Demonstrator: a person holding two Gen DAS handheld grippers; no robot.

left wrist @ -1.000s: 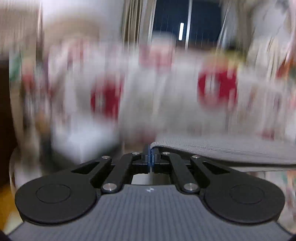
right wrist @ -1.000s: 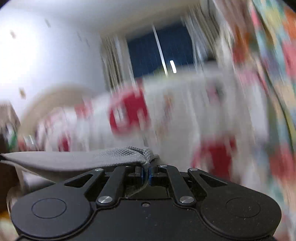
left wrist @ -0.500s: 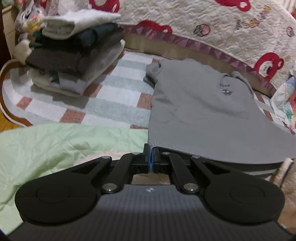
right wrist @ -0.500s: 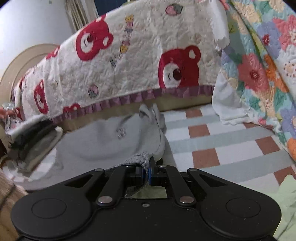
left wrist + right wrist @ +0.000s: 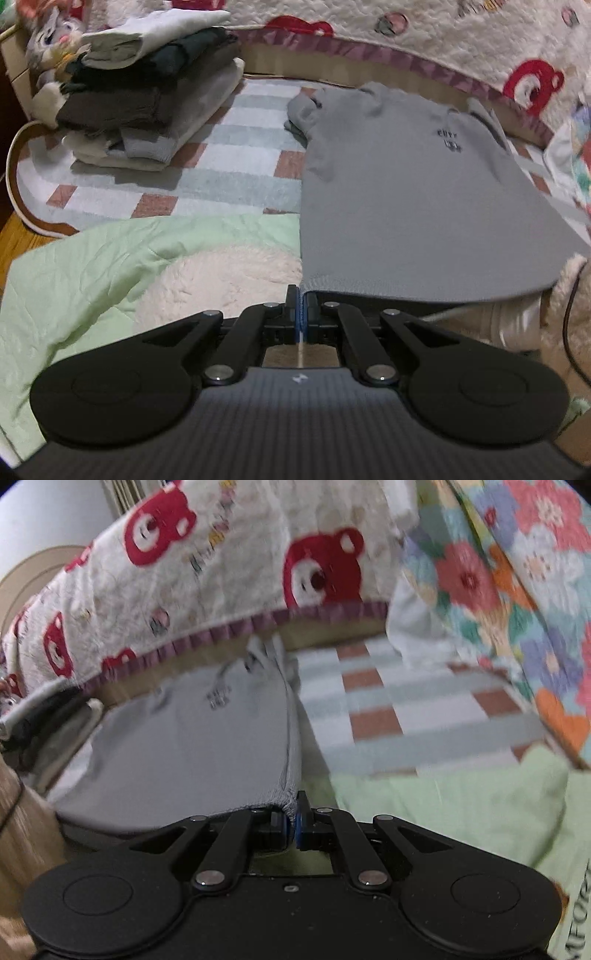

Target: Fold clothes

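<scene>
Left gripper [image 5: 302, 306] and right gripper [image 5: 291, 821] each clenched on a hem corner of the grey shirt [image 5: 413, 192], spread across the checked mat [image 5: 229, 162]. Advise lowering the hem evenly, taut.

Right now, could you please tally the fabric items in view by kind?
Grey shirt, pinched at its hem by the left gripper and right gripper: 1
Folded stack: 1
Bear quilt: 1
Floral quilt: 1
Checked mat: 1
Green blanket: 1
Total: 6
</scene>
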